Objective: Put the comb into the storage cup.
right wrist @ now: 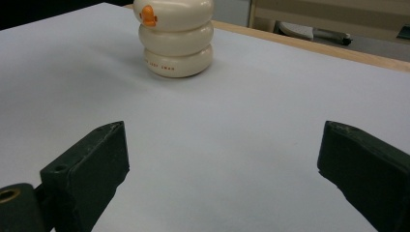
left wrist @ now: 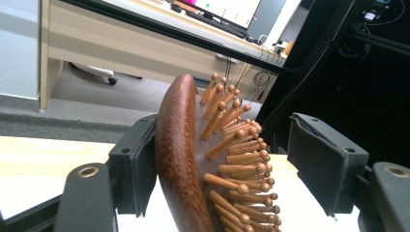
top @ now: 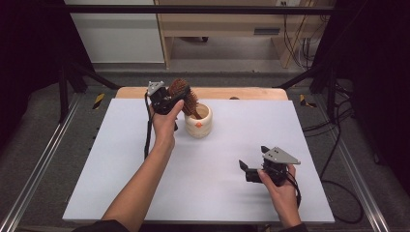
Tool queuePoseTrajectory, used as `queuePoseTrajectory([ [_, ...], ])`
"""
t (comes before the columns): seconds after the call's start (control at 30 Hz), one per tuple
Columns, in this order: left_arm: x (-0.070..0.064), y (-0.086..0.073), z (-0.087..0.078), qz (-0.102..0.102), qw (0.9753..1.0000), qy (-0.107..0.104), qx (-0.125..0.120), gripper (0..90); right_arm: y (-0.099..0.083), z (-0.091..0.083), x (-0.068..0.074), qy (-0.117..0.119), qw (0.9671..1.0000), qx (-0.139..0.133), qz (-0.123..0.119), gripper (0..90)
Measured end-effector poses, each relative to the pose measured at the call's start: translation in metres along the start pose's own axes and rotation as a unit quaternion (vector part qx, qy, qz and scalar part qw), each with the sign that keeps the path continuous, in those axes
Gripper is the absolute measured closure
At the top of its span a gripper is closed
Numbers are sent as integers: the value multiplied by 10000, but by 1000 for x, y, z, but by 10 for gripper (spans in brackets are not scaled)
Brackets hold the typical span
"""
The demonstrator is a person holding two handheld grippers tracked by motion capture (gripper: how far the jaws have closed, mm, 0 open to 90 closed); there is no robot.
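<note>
The left gripper (top: 170,99) is raised at about 11 o'clock on the white table sheet (top: 121,159), with a wooden paddle hairbrush (top: 183,96) between its jaws. In the left gripper view the brush's (left wrist: 181,159) dark, curved back rests against the left jaw pad, while the peg-like bristles with rounded tips point toward the right jaw pad — a gap shows between the bristle tips and that pad, so the jaws stand open around the brush rather than clamped on it. In the high view the brush's lower end goes down into a cream ribbed holder (top: 199,122), which stands on the sheet just at 4 o'clock of the left gripper. The holder bears a small orange mark on its side.

The right gripper (top: 251,166) rests low at about 5 o'clock on the sheet, well apart from the holder — its jaws spread wide with nothing between them. In the right gripper view (right wrist: 222,169) the holder (right wrist: 176,46) stands upright at 12 o'clock, beyond the open jaws, its three stacked rings clear.
</note>
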State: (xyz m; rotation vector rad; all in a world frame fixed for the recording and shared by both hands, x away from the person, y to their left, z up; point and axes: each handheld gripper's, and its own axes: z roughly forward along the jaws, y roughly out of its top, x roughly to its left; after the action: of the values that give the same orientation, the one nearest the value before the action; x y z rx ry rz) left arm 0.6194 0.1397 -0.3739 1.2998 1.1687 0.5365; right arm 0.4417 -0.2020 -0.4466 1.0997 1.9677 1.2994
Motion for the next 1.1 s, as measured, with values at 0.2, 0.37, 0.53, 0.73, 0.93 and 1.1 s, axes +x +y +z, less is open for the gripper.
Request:
queuePoseTrajectory([
  [0.2, -2, 0, 0, 73, 9999, 17, -67, 243, 0, -1, 0, 0, 10000, -6, 11, 44],
  [0.37, -4, -1, 1, 152, 9998, 84, -16, 153, 0, 0, 0, 2, 10000, -2, 0, 43],
  [0.53, -3, -1, 0, 133, 9998, 114, 35, 101, 0, -1, 0, -4, 10000, -3, 7, 41],
  [0.73, -4, -1, 0, 199, 9997, 129, 44, 76, 0, 0, 0, -1, 10000, 3, -8, 42],
  [0.93, -6, -4, 0, 328, 9993, 139, 135, 59, 0, 0, 0, 0, 10000, -1, 1, 41],
  [1.1, -7, -4, 0, 431, 9989, 159, 132, 50, 0, 0, 0, 3, 10000, 4, -5, 42],
])
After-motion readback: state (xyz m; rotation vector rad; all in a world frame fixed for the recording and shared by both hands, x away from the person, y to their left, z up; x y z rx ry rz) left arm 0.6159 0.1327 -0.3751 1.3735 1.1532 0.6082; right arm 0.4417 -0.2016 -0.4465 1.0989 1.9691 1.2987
